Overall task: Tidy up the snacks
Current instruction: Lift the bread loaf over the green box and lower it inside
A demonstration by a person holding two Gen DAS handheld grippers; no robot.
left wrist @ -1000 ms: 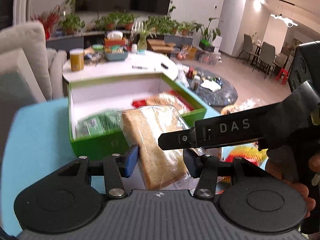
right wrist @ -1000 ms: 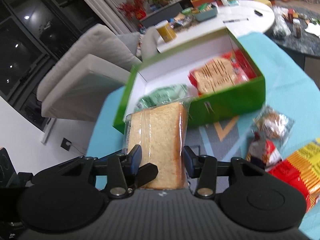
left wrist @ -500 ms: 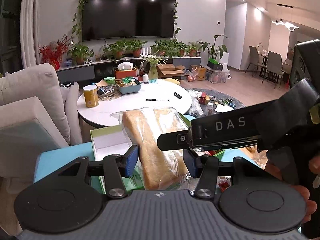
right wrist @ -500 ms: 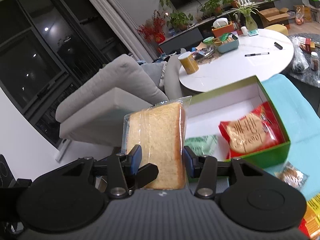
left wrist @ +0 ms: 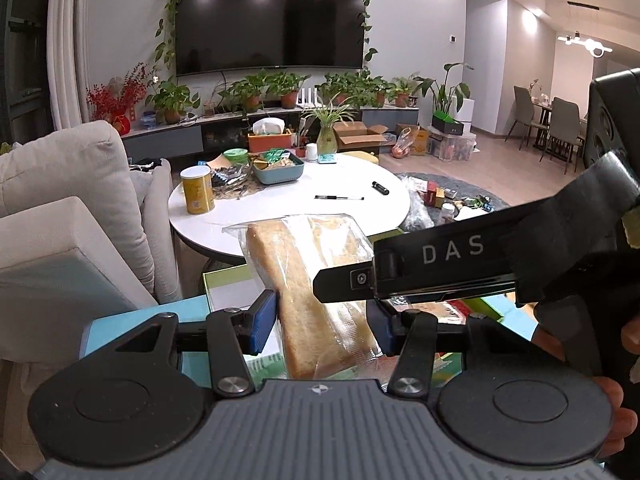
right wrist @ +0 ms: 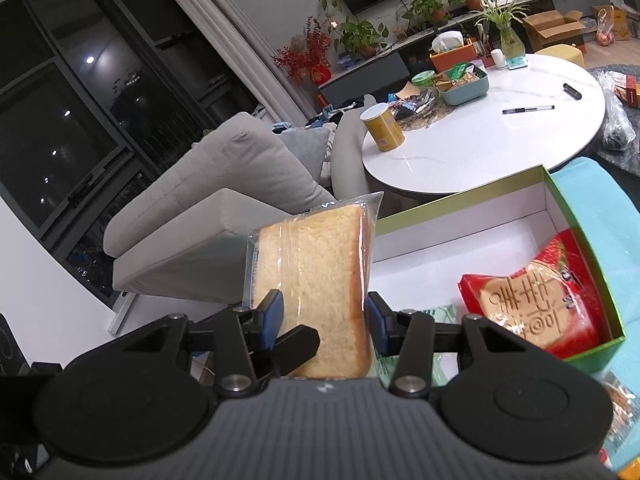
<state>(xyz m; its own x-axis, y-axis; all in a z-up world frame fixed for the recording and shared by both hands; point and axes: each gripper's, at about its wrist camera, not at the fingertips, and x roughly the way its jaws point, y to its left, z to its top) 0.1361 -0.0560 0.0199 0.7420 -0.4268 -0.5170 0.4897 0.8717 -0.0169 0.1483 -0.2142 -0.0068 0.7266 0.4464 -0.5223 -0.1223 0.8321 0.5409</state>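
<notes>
Bread (right wrist: 316, 280) stands pinched by both hand-held grippers, left (left wrist: 320, 322) and right (right wrist: 324, 316).

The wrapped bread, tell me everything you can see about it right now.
The wrapped bread is a stack of pale golden slices with darker crust edges, sealed in clear, crinkly plastic with a flat seam on top. It stands roughly upright, raised above the green box. Both grippers meet at its lower part: the right gripper has a blue pad on each side, and the left gripper frames it too, though firm contact there is unclear.
</notes>
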